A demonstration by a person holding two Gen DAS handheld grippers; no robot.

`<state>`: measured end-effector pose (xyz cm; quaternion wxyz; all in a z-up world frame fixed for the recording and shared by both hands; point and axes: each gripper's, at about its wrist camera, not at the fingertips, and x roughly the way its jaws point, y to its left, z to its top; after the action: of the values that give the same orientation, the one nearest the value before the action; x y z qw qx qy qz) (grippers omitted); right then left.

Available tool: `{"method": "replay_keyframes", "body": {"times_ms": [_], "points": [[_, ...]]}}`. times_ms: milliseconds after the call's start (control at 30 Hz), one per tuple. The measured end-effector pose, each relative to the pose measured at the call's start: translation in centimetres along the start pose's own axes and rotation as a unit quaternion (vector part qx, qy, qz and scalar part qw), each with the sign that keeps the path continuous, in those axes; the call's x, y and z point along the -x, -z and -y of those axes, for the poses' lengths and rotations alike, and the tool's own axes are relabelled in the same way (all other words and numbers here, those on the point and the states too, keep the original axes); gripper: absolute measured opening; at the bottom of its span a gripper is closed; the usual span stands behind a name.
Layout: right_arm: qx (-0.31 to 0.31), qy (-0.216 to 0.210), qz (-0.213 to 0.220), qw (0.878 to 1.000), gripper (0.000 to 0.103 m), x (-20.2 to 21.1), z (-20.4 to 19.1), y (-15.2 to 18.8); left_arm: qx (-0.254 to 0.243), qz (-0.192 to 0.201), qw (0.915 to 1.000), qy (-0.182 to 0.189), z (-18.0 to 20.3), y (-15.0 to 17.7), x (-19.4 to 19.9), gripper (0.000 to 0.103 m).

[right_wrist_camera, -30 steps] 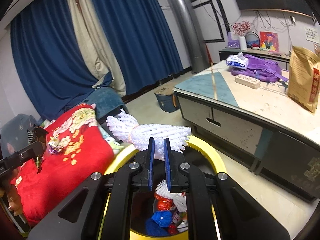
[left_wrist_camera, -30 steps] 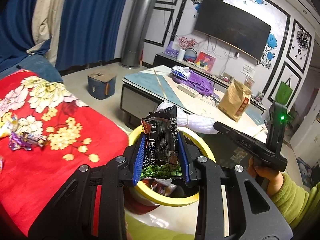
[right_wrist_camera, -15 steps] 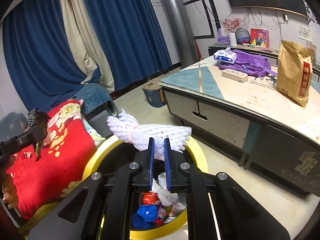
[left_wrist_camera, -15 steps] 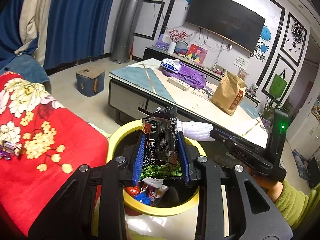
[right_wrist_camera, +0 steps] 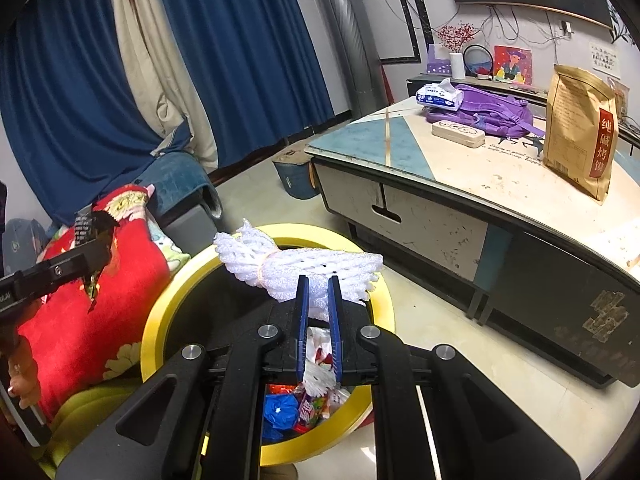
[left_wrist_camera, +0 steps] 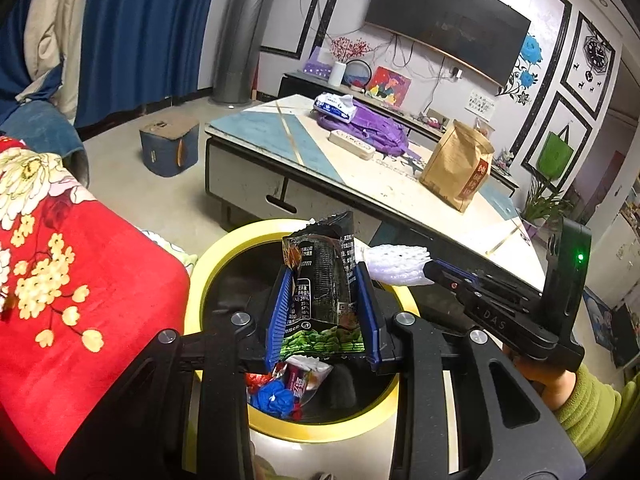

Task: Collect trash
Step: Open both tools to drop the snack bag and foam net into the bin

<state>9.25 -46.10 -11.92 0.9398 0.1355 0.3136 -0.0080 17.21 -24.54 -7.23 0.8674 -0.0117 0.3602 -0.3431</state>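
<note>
Two pieces I'm holding over the yellow-rimmed round bin [left_wrist_camera: 224,248]: left gripper [left_wrist_camera: 322,312] clamps a black-and-green snack wrapper [left_wrist_camera: 324,280], right gripper [right_wrist_camera: 318,312] pinches white foam fruit netting [right_wrist_camera: 304,268]. Neither dropped; possibly more litter remains on the red floral blanket [left_wrist_camera: 80,280].

Left tongs [left_wrist_camera: 323,304] pinched partway on a wrapper [left_wrist_camera: 324,280], angled down. Right tongs [right_wrist_camera: 319,312] nearly closed, clamping foam netting [right_wrist_camera: 296,266], angled down.
</note>
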Motion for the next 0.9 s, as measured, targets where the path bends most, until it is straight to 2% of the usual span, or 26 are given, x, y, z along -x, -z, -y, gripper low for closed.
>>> {"method": "replay_keyframes", "body": {"times_ms": [200,333,367,400,433,467,500,533,633,700,767,900], "points": [[-0.005,0.000,-0.016,1.000,0.011,-0.7,0.3,0.1,-0.010,-0.008,0.9999,0.003,0.3,-0.5,-0.9,0.025],[-0.017,-0.016,-0.024,0.999,0.014,-0.9,0.5,0.1,-0.009,-0.012,0.9998,0.009,0.2,-0.5,-1.2,0.034],[-0.025,-0.024,-0.025,0.999,0.017,-0.9,0.7,0.0,-0.009,-0.012,0.9999,0.008,0.2,-0.5,-1.2,0.038],[-0.034,-0.030,-0.022,0.999,0.025,-0.9,0.9,0.0,-0.009,-0.012,0.9999,0.005,0.2,-0.5,-1.2,0.041],[-0.040,-0.031,-0.020,0.999,0.030,-0.8,1.1,0.0,-0.009,-0.012,0.9999,0.001,0.2,-0.5,-1.0,0.047],[-0.048,-0.027,-0.017,0.998,0.043,-0.7,1.3,-0.1,-0.007,-0.011,0.9999,-0.002,0.1,-0.5,-0.9,0.055],[-0.057,-0.024,-0.014,0.998,0.048,-0.6,1.6,-0.1,-0.004,-0.010,0.9999,-0.001,0.1,-0.5,-0.8,0.057],[-0.063,-0.023,-0.012,0.998,0.048,-0.6,1.8,-0.1,0.001,-0.009,1.0000,0.000,-0.1,-0.4,-0.7,0.060],[-0.078,-0.019,-0.012,0.997,0.048,-0.6,2.3,-0.1,0.009,-0.004,0.9999,-0.009,-0.5,-0.3,-0.2,0.076],[-0.087,-0.023,-0.011,0.996,0.050,-0.5,2.6,0.0,0.014,-0.002,0.9998,-0.011,-0.7,-0.2,0.1,0.081],[-0.089,-0.021,-0.009,0.996,0.053,-0.4,2.6,0.0,0.017,-0.001,0.9997,-0.018,-0.7,-0.1,0.3,0.092],[-0.090,-0.021,-0.005,0.996,0.060,-0.3,2.3,-0.1,0.021,0.005,0.9994,-0.026,-0.9,0.1,1.1,0.092]]}}
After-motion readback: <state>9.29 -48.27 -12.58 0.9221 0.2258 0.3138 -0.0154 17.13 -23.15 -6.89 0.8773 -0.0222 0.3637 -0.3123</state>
